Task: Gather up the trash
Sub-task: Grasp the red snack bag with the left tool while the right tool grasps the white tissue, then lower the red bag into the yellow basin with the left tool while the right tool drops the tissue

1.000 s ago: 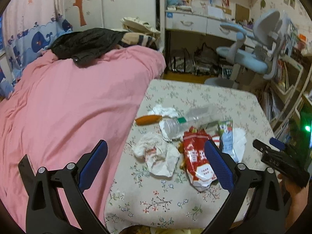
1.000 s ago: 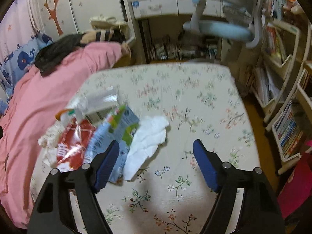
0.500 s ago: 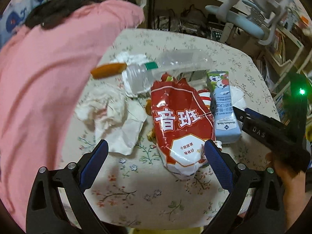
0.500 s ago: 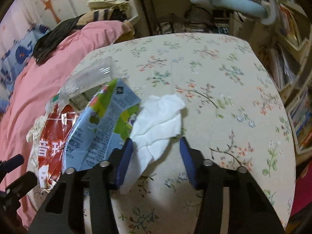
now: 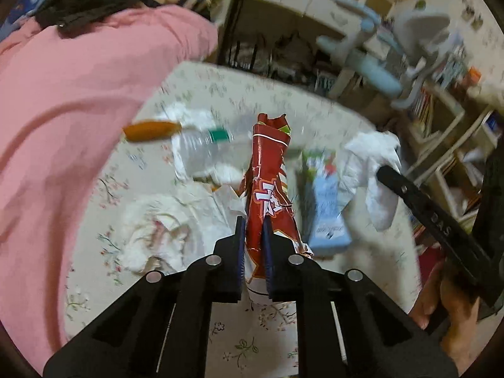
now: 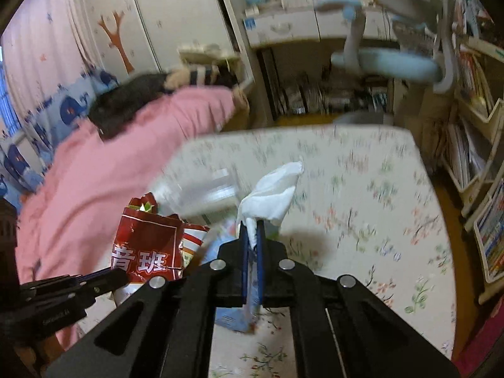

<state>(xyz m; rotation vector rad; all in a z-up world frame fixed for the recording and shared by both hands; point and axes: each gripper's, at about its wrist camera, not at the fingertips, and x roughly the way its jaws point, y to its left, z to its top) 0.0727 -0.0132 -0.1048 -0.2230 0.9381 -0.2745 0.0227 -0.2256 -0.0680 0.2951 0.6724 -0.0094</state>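
Left gripper point(image 5: 252, 236): jaws have just been closing, now pinched tight on the red snack bag point(image 5: 269, 182). The bag stands on edge between the blue pads, long axis running away from the gripper, torn top end pointing toward the far side of the floral table point(image 5: 239, 100).

Right gripper point(image 6: 251, 236): jaws have just been closing, now clamped on a white tissue point(image 6: 274, 195). The tissue rises from the pads, free corner pointing up and to the right, clear of the tabletop.

On the table: clear plastic bottle point(image 5: 208, 154) lying on its side, green band toward the orange wrapper point(image 5: 149, 130); blue carton point(image 5: 327, 208) just right of the bag; crumpled paper point(image 5: 163, 223) to its left.
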